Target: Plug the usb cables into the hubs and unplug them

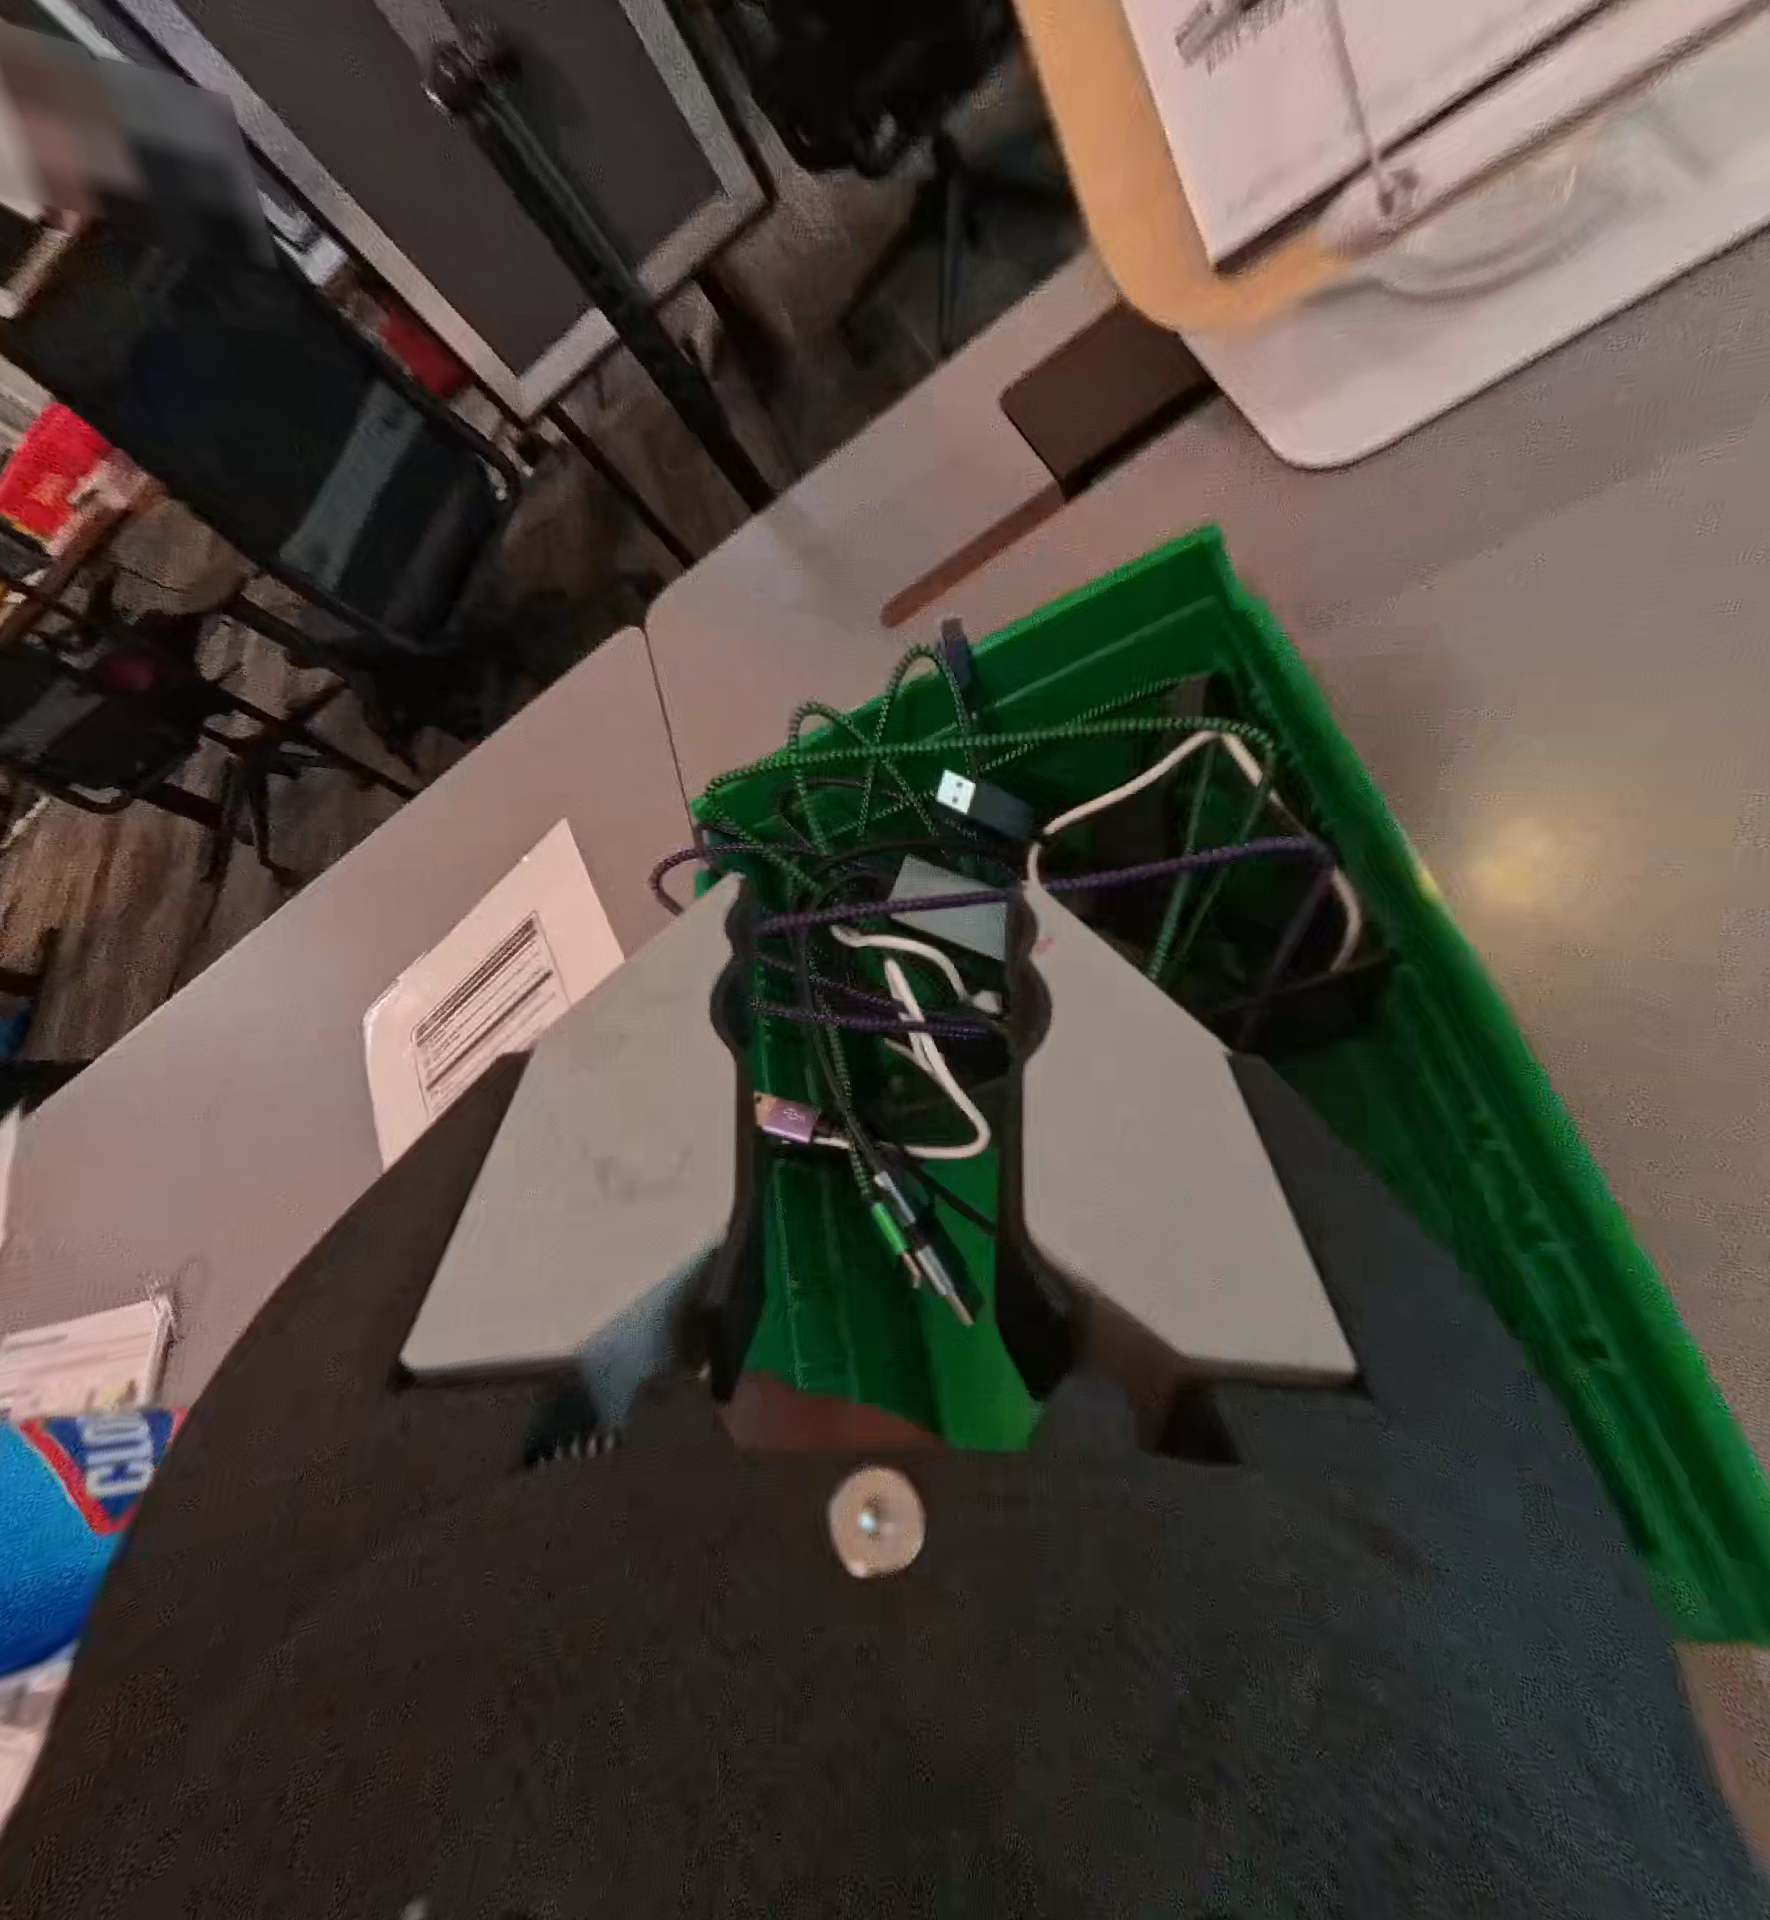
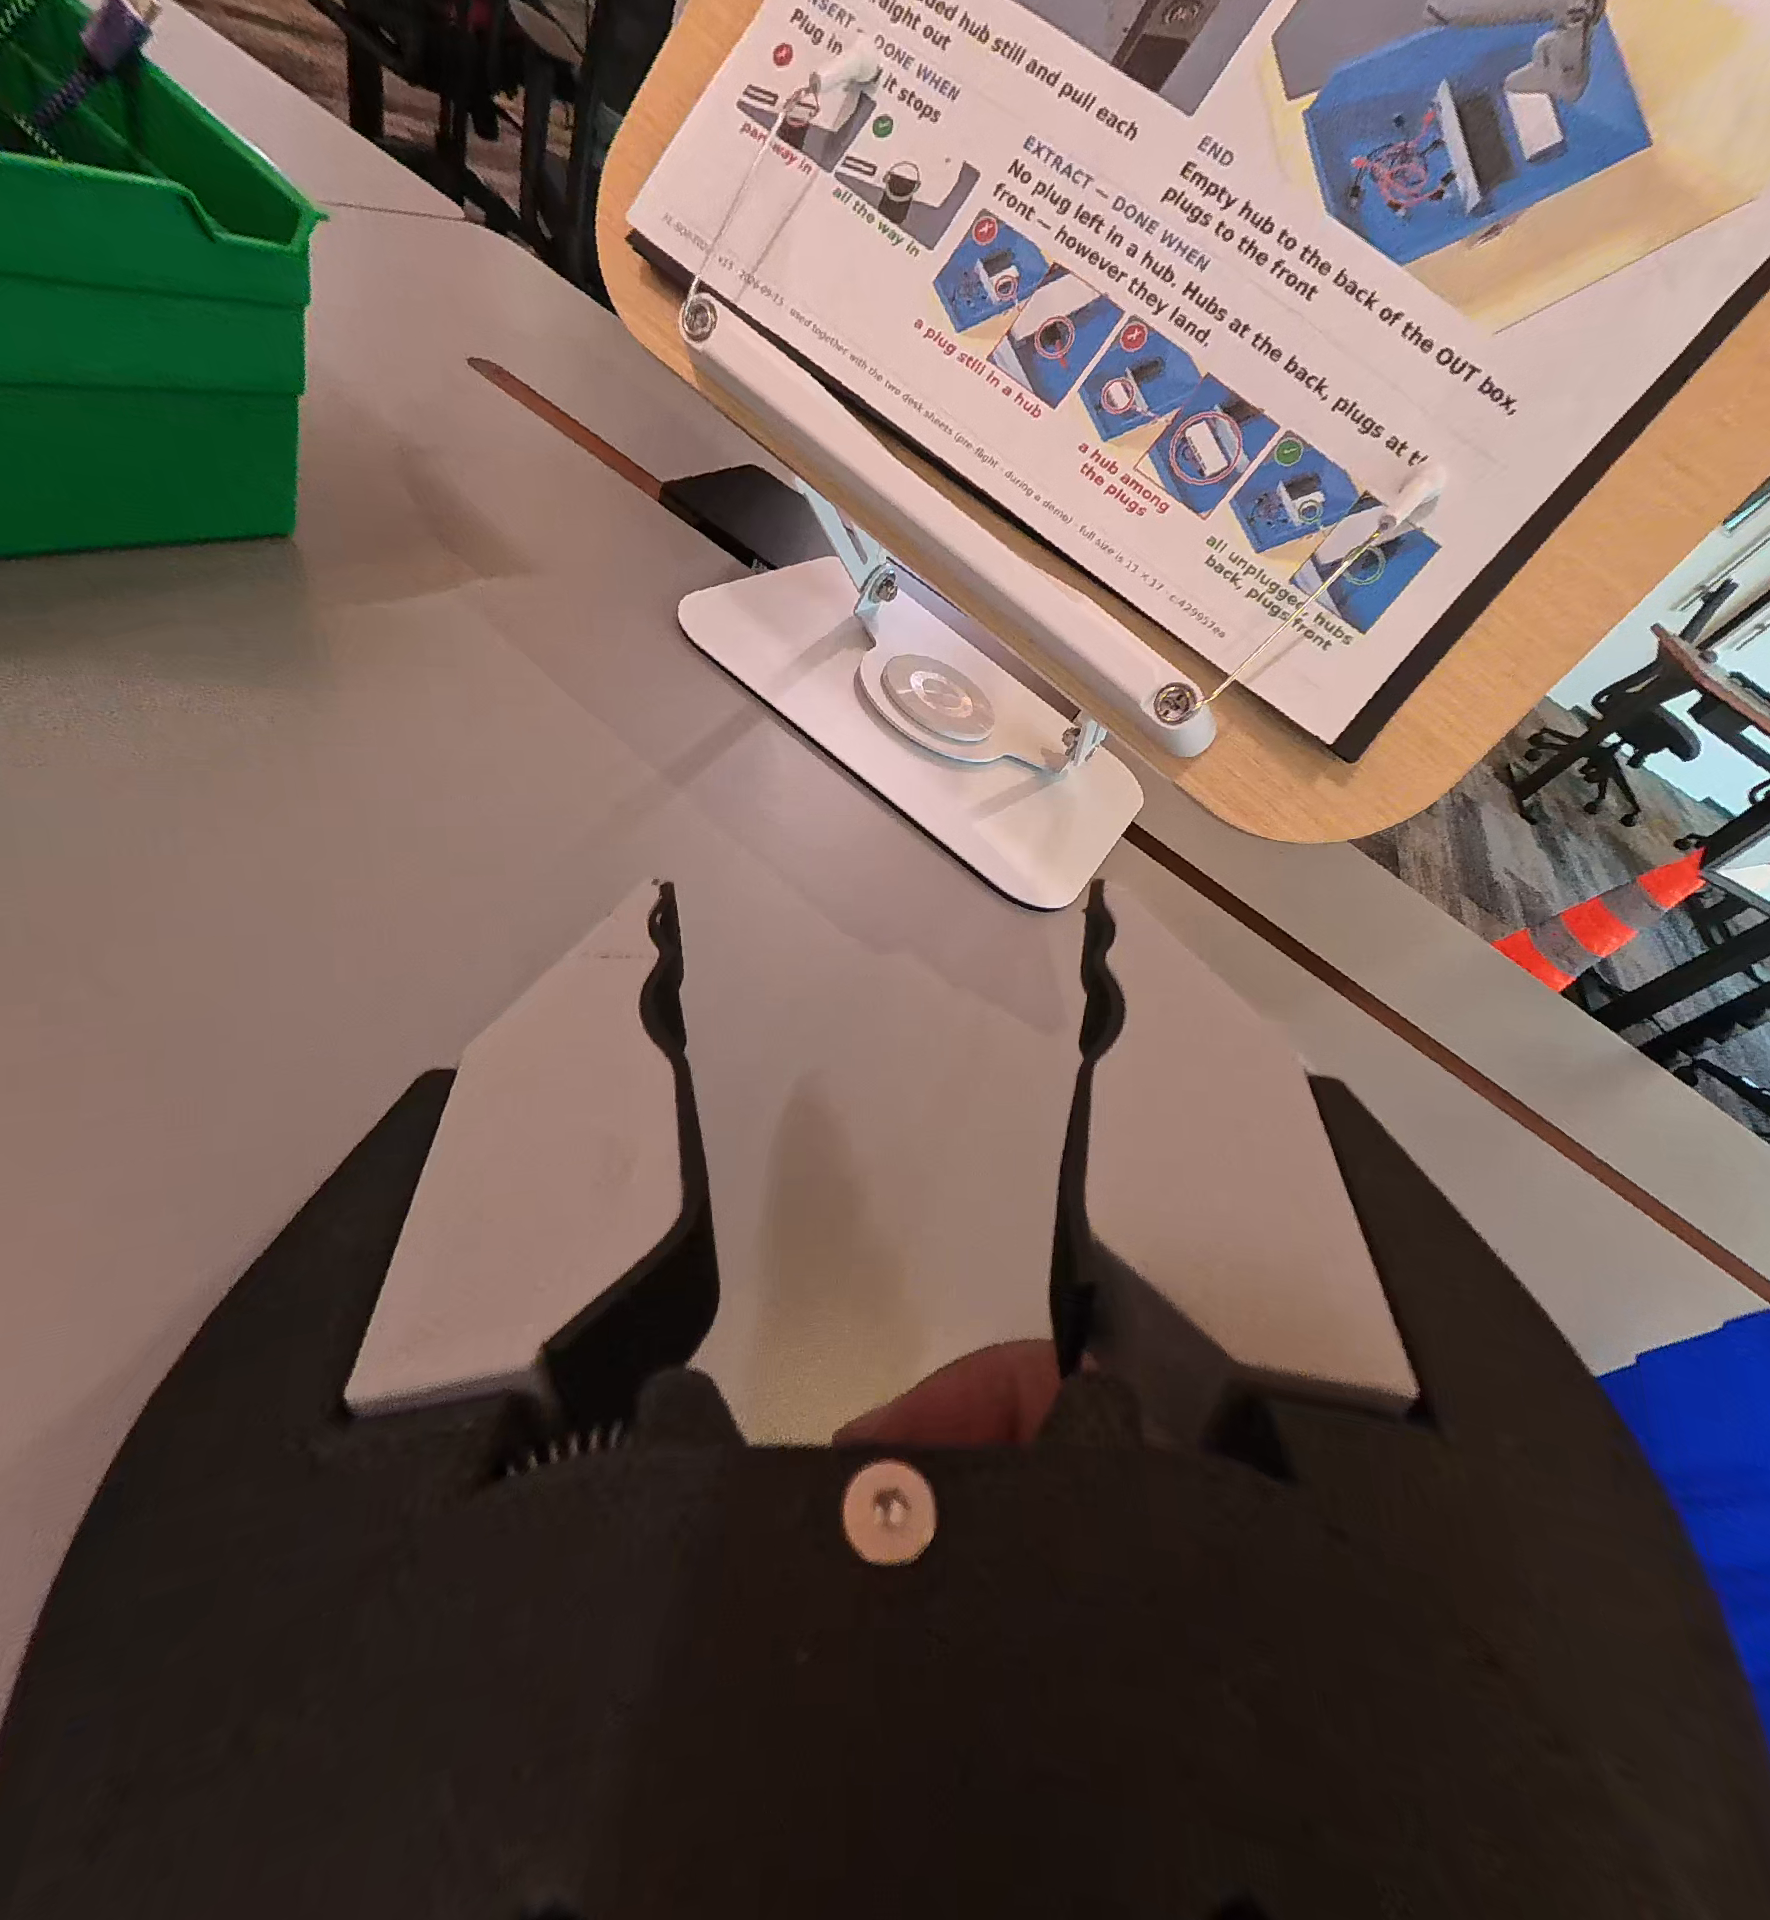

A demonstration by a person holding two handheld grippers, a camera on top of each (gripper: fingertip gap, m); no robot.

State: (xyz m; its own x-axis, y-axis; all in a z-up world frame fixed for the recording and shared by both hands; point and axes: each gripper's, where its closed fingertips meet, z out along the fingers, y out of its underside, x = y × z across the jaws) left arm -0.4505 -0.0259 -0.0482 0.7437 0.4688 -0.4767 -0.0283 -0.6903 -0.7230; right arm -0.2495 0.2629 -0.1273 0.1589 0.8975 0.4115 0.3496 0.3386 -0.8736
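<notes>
A green bin (image 1: 1432, 1039) holds a tangle of USB cables: a purple braided one (image 1: 1172, 862), a white one (image 1: 1120, 805) and a green braided one (image 1: 1068, 727). A black USB plug (image 1: 974, 800) lies on top, and purple (image 1: 787, 1122) and green (image 1: 886, 1216) plugs lie lower. A grey hub (image 1: 948, 904) sits under the cables. My left gripper (image 1: 881, 904) is open above the tangle, with cables showing between its fingers. My right gripper (image 2: 879, 894) is open and empty over the bare table. The green bin (image 2: 112, 312) is to its upper left.
An instruction sheet (image 2: 1120, 260) on a wooden board rests on a white stand (image 2: 912, 707) at the table's far edge. A blue bin (image 2: 1733, 1455) is at the right. A paper sheet (image 1: 486, 997) and a blue wipes pack (image 1: 19, 1527) lie left of the green bin. About 35 cm separates my left fingertips from my right. It is some 35 cm from my left tips to the blue wipes pack (image 1: 19, 1527).
</notes>
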